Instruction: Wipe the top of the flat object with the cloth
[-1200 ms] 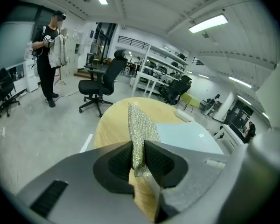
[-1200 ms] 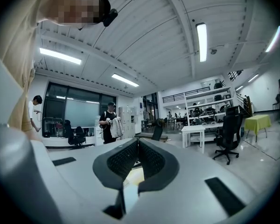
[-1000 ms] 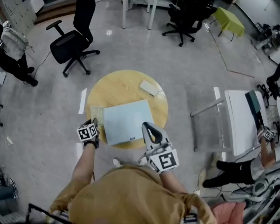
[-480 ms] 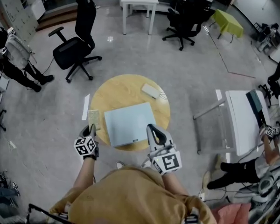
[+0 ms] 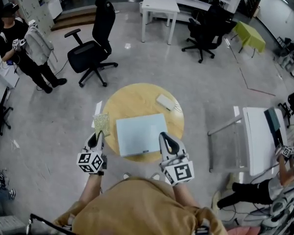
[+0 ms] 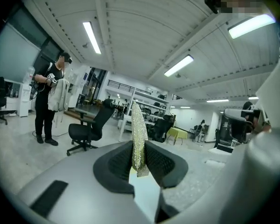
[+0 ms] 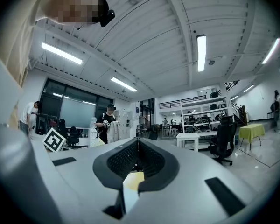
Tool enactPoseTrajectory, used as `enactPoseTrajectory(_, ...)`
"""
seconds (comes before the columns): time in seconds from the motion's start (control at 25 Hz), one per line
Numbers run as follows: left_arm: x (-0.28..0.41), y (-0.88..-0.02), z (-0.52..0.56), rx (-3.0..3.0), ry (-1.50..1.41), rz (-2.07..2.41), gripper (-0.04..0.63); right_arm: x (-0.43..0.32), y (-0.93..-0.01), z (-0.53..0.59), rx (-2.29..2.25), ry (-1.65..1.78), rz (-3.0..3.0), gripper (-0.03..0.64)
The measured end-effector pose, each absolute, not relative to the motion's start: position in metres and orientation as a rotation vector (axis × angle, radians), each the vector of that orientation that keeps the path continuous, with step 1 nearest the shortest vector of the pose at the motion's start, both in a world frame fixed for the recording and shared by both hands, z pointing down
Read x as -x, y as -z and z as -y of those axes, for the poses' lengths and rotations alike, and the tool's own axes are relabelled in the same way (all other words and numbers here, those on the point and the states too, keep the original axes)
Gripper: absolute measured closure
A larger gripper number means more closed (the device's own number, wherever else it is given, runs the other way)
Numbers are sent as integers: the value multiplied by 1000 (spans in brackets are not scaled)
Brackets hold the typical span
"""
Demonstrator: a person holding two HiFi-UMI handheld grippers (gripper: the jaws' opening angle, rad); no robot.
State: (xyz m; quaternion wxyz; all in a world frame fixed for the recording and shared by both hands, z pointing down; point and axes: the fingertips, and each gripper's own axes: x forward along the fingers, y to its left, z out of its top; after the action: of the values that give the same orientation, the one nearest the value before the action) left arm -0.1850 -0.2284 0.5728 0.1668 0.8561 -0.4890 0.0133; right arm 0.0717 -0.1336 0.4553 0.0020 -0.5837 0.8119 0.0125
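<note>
Here the left gripper (image 5: 95, 137) is pinching the speckled yellow-green cloth (image 5: 102, 123) at the left edge of the round wooden table (image 5: 137, 99). In the left gripper view its jaws are pressing narrowly on the cloth (image 6: 139, 139), which is standing edge-on between them. The pale blue flat object (image 5: 142, 133) is lying on the near half of the table, just right of the cloth. The right gripper (image 5: 165, 140) is hovering at the object's near right corner, its jaws meeting with nothing between them.
</note>
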Motion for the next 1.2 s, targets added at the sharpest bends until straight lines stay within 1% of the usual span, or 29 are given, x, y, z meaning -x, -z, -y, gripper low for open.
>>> enactPoseTrajectory(0.36, 189, -490, 204, -2544, 150, 1467, 532, -92, -435, 137, 1808, -85, -2527, 617)
enactPoseTrajectory(0.64, 191, -468, 178, -2618, 224, 1501, 531, -118, -430, 132, 1837, -93, -2485, 617)
enactPoseTrajectory(1.0, 169, -432, 175, -2703, 281, 1538, 531, -132, -426, 127, 1825, -98, -2495, 617)
enactPoseTrajectory(1.2, 156, -433, 169, -2708, 295, 1527, 532, -140, -425, 121, 1813, -103, -2505, 617)
